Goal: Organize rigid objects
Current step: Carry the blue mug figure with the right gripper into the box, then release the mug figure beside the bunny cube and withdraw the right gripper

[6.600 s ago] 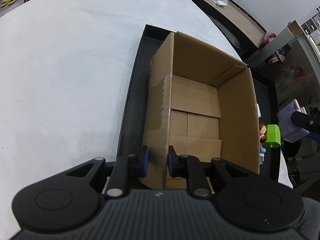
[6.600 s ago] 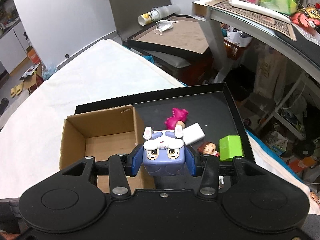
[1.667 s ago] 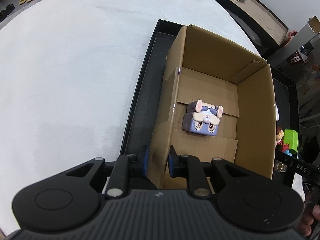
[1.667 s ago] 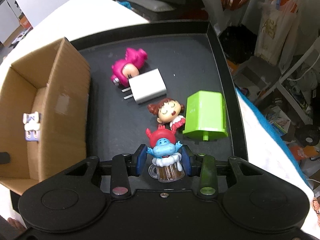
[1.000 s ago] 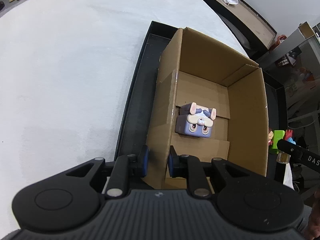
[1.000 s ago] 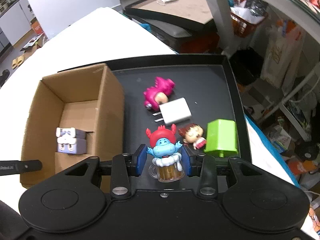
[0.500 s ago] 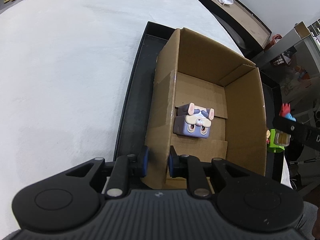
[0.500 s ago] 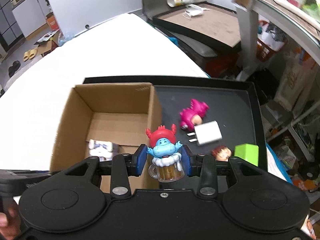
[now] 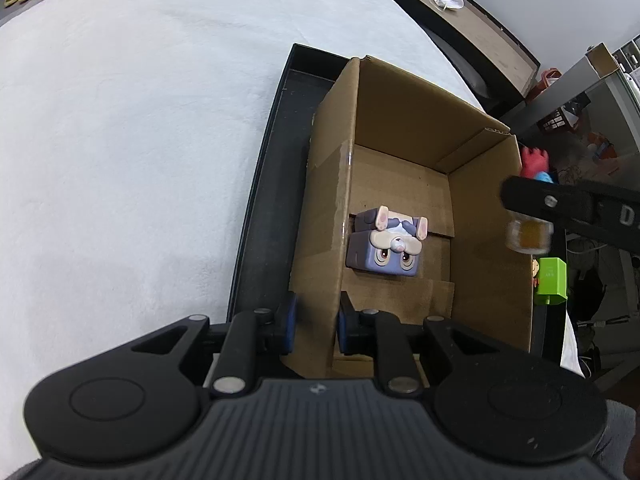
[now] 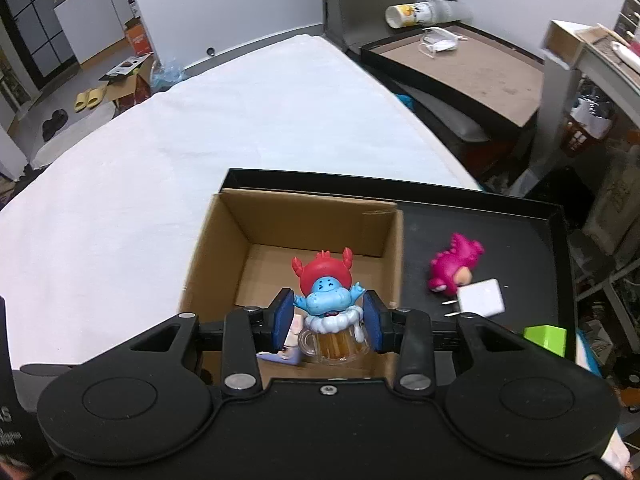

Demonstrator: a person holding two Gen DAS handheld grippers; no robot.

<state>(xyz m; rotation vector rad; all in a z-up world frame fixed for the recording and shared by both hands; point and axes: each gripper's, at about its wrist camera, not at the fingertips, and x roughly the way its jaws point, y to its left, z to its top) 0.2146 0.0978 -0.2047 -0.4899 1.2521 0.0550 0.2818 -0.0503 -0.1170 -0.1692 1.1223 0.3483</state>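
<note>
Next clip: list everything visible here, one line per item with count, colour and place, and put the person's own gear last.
cardboard box: 1, brown, open-topped, in the tray's left part
tray: 1, black, on the white table
table: 1, white cover
bunny cube toy: 1, purple, on the box floor
blue figure on beer mug: 1, blue with red cap, held over the box
pink dinosaur toy: 1, pink, on the tray right of the box
charger plug: 1, white, touching the dinosaur
green block: 1, green, tray's near right
left hand-held gripper: 1, black, clamped on the box's left wall
right hand-held gripper: 1, black, gripping the figure
</note>
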